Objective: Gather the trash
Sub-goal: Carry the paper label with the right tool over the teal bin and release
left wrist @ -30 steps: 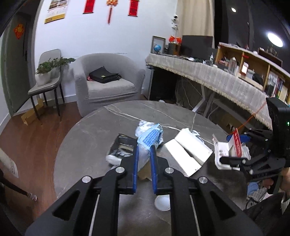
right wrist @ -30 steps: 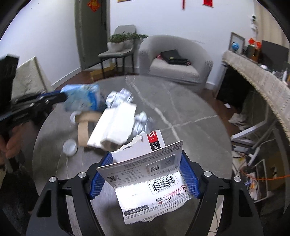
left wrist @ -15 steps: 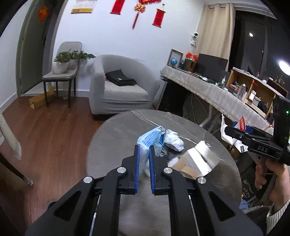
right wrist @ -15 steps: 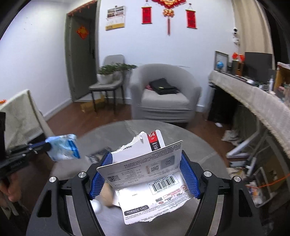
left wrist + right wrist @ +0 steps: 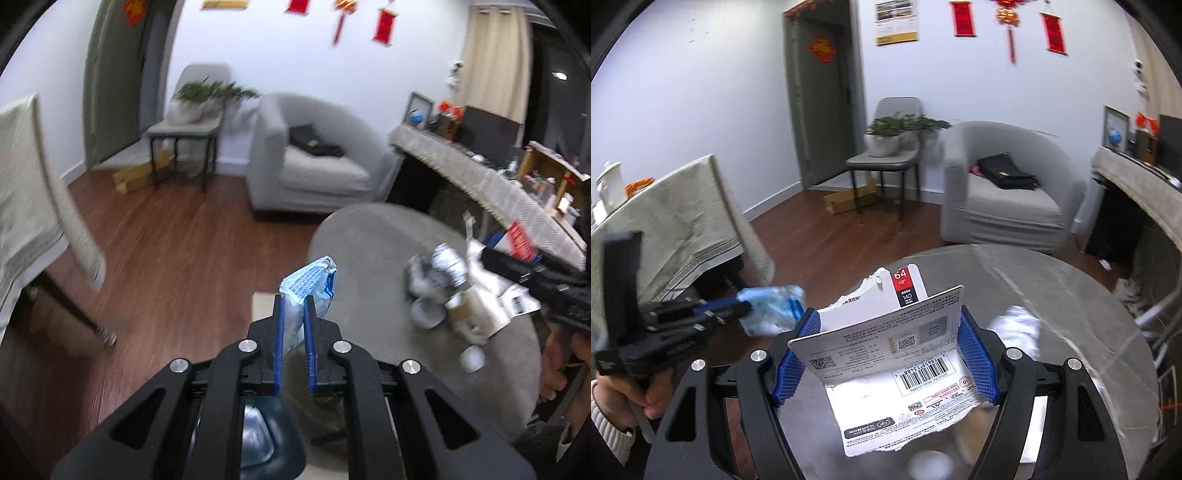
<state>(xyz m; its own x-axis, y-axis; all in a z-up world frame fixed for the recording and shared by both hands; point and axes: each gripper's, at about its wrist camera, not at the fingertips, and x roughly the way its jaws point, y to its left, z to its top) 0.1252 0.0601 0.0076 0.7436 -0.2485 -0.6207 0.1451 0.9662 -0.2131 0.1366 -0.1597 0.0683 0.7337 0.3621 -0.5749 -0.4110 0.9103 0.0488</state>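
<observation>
My left gripper (image 5: 294, 306) is shut on a crumpled light-blue plastic wrapper (image 5: 310, 286) and holds it in the air over the left edge of the round grey table (image 5: 369, 236); it also shows in the right wrist view (image 5: 772, 308). My right gripper (image 5: 886, 332) is shut on a torn white memory-card package (image 5: 897, 354) with a barcode, held above the table (image 5: 1089, 302). More trash lies on the table: crumpled wrappers (image 5: 443, 269), white paper (image 5: 491, 280), a cardboard piece (image 5: 469, 314) and a white cap (image 5: 472, 358).
A dark blue bin (image 5: 266, 443) with a liner sits below my left gripper. A cloth-covered table (image 5: 665, 221) stands to the left. A grey armchair (image 5: 1008, 192) and a chair with a plant (image 5: 886, 147) stand behind, across a wooden floor (image 5: 147, 251).
Both grippers have swung left and lifted away from the table with their trash. The left gripper now hangs past the table's left edge, above the bin.
</observation>
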